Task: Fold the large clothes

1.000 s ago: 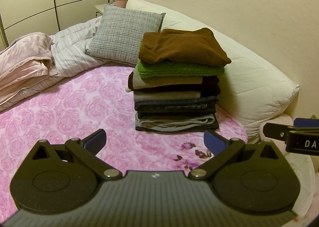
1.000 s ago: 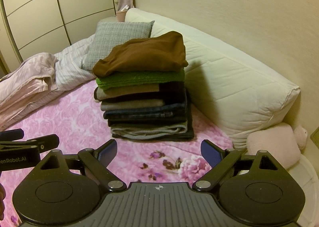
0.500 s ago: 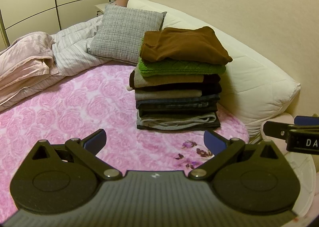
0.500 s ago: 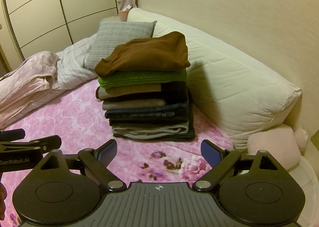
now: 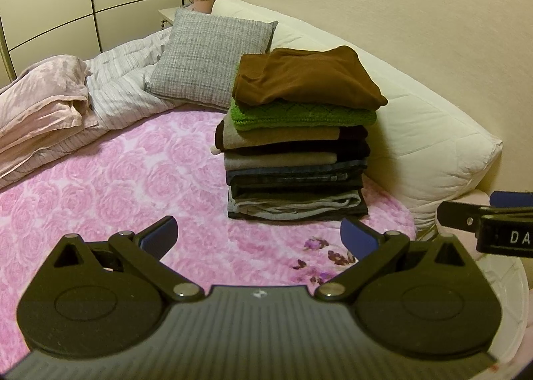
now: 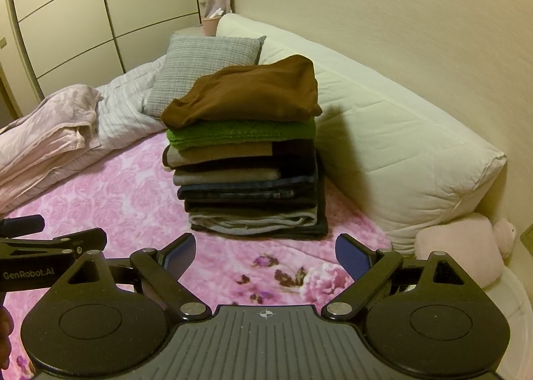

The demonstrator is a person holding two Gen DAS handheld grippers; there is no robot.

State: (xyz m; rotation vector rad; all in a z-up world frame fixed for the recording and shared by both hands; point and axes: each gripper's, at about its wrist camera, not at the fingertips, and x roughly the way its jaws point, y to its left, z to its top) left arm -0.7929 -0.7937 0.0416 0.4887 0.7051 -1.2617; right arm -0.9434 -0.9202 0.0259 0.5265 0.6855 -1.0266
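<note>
Both views have crept slightly closer to the stack (image 5: 296, 146) since a second ago. My left gripper (image 5: 260, 235) and right gripper (image 6: 265, 251) gape wide, holding nothing. Folded clothes sit piled on the pink blanket (image 5: 100, 186), against the white pillow (image 6: 399, 146).

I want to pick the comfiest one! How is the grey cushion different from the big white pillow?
The grey cushion is smaller and square with a woven check look; the white pillow is much longer, plain and quilted. The grey cushion leans propped against the white pillow's far end, while the white pillow lies along the wall behind the stack of folded clothes. Both sit on the bed.
</note>
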